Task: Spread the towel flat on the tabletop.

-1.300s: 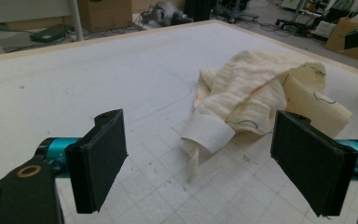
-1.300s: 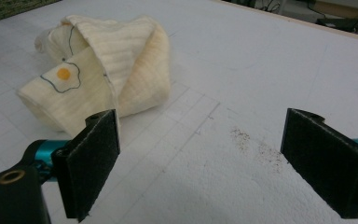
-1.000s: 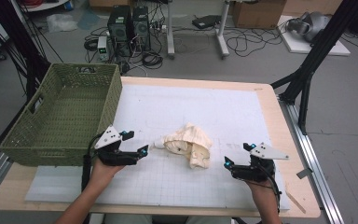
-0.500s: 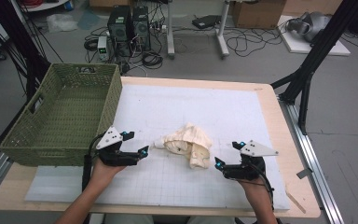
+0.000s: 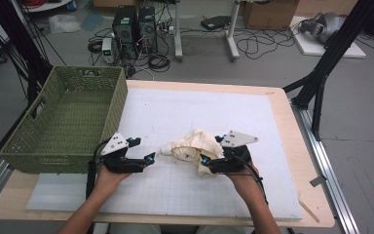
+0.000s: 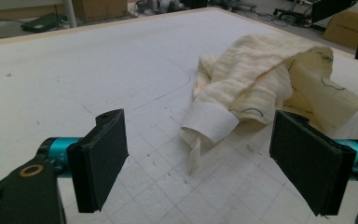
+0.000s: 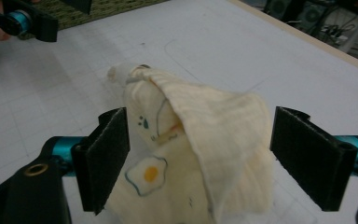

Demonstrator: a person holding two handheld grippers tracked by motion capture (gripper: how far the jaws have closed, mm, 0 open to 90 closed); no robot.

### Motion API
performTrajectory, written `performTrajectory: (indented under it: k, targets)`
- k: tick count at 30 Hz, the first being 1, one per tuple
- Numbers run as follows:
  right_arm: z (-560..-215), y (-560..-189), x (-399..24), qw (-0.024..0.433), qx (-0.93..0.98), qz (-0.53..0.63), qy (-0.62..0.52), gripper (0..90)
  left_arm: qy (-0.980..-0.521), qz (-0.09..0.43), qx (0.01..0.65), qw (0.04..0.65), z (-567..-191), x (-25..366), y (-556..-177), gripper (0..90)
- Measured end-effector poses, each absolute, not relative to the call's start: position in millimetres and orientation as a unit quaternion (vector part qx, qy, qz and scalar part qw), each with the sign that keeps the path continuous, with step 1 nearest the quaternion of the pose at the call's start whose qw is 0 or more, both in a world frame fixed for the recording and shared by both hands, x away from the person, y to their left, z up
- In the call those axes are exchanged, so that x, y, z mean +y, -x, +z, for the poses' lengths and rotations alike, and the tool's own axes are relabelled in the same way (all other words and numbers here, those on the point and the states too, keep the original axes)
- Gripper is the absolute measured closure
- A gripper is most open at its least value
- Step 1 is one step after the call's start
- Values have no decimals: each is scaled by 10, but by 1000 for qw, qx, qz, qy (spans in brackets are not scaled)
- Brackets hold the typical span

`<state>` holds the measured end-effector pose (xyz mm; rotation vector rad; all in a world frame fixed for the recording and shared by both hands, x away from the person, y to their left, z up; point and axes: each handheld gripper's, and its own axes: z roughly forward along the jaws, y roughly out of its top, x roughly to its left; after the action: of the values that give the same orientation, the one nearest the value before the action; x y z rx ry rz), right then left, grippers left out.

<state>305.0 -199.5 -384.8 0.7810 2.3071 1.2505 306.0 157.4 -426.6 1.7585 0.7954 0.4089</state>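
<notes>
right gripper [image 5: 205,162]: slid left from lower right onto cream cloth [image 5: 191,146], jaws apart, just narrowing around it, grasp likely | left gripper [image 5: 151,157]: unmoved, apart, empty

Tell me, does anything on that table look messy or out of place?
Only the cream cloth: it lies crumpled in a heap mid-table instead of flat or in the green basket. A white label sticks out of it. The right gripper, jaws just closing, straddles the cloth without pressing it yet.
</notes>
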Motion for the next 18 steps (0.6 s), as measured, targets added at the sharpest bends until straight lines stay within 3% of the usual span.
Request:
performTrajectory:
  k: [6,9,15,18]
  targets:
    - [-3850,-3195,-1686,195,857,417,-233,363,-743,172,338,551,-4279,1582,-3066,194]
    - [-3863,-3248,-1577,196,868,401,-220,471,-744,171,337,551,-4282,1584,-3068,194]
    - [-3898,-3377,-1500,219,881,358,-217,798,-745,169,341,548,-4296,1601,-3080,196]
    - [-3884,-3397,-1553,225,874,363,-231,850,-744,169,344,548,-4307,1611,-3089,199]
